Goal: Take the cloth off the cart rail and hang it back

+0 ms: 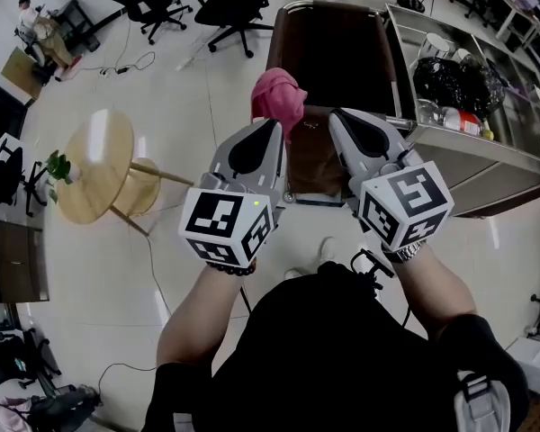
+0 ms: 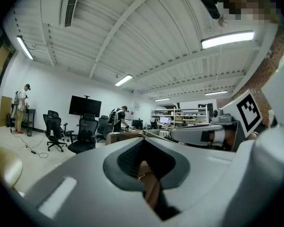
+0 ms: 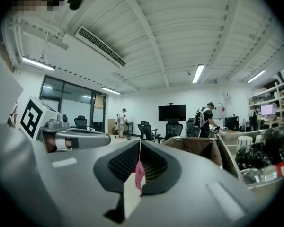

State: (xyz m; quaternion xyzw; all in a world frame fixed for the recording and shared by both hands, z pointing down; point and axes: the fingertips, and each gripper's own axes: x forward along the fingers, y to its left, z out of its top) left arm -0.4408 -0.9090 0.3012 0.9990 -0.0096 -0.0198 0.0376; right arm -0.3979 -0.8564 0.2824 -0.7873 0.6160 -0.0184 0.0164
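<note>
Left gripper (image 1: 272, 124) and right gripper (image 1: 336, 116), both pressed together and empty, sit just short of the pink cloth (image 1: 279, 97) bunched on the cart (image 1: 328, 61) rail. Likely fault: a shallow pinch (thin fold only) lets it slip floorward.

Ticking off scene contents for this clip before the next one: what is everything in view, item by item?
cart: one, brown, centre
cloth: one, pink, bunched on the cart's left side
round table: one, light wood, left of the cart
plant: one, green, at the table's edge
office chairs: at least two, black, far floor
metal counter: one, grey, right of the cart
bag: one, black, on the counter
screen: one, black, far wall
bystanders: two, standing far off
left tool: one, grey, jaws together
right tool: one, grey, jaws together
forearms: two, bare, behind the tools
</note>
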